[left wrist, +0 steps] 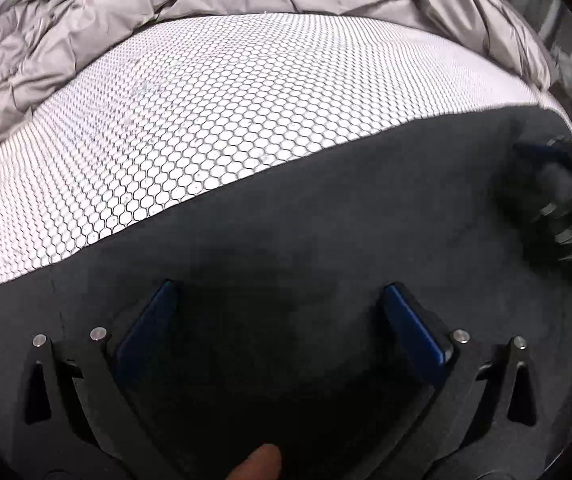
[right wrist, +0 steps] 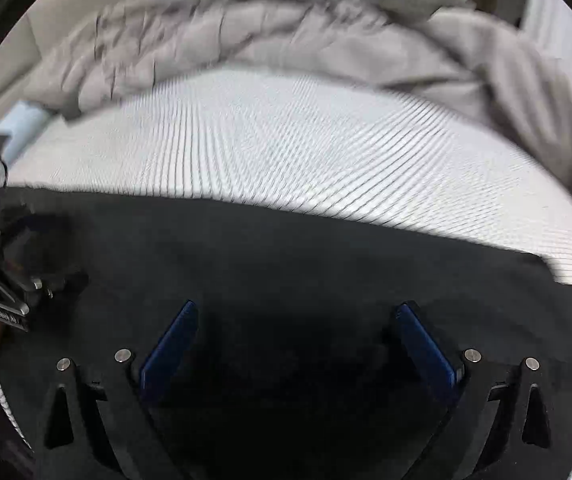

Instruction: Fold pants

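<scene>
Hovering over dark pants on honeycomb mattress: left gripper, right gripper, both fingers spread wide; grey duvet at 12 o'clock.

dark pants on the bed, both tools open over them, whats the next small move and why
Probably lower both tools and close them on the near edge of the flat dark grey pants. The left tool and right tool both hover open above the cloth gripping nothing, and the white honeycomb-patterned mattress beyond lies free for folding.
</scene>
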Available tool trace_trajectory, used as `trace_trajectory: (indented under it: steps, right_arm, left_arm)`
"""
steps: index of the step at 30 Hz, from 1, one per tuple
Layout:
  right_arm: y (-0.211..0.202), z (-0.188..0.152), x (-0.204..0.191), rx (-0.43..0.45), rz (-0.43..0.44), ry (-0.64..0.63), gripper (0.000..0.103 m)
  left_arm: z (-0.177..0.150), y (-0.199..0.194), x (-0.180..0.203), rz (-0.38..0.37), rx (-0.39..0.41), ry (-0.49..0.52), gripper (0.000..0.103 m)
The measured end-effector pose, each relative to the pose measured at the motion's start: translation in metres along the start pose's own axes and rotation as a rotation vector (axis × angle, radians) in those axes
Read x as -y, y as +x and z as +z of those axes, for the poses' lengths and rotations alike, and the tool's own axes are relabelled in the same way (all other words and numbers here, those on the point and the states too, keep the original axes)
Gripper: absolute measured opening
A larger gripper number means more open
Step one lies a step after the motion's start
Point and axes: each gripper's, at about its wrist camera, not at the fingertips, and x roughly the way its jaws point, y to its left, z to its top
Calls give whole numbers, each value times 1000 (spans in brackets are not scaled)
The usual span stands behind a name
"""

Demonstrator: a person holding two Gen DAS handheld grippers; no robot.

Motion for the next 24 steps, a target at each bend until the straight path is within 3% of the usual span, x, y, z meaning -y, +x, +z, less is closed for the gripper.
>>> trace_trajectory:
  steps: [3, 4, 7, 8, 10, 12, 14, 16, 19, 24]
  right_arm:
    - [5, -9, 18, 25, -145, -3, 103]
    - [3, -10, 31, 22, -230, 8, 103]
    - [-1, -16, 76, 19, -450, 139, 103]
    - [-3, -19, 85, 17, -392, 185, 102]
    - [-15, -20, 89, 42, -392, 218, 102]
    - [-33, -16, 80, 82, -335, 211, 102]
    - [-46, -10, 58, 98, -221, 180, 102]
    - [-46, -1, 45, 114, -173, 138, 102]
    - [-23, 12, 12, 85, -69, 131, 102]
    - [27, 32, -41, 4, -65, 91, 102]
  left_arm:
    - [-10, -4, -11, 27, 23, -25, 103]
    - [-13, -6, -15, 34, 24, -34, 103]
    - [-21, -12, -28, 50, 23, -49, 103]
    - [-26, -16, -32, 63, 21, -60, 103]
    - [-33, -25, -38, 72, 33, -76, 103]
    - [-34, -32, -40, 87, 41, -91, 103]
    - [-28, -37, -39, 157, 59, -97, 102]
    - [-18, -40, -40, 153, 88, -120, 102]
    - [-4, -34, -40, 109, 96, -175, 102]
    - [6, -11, -33, 136, 38, -179, 103]
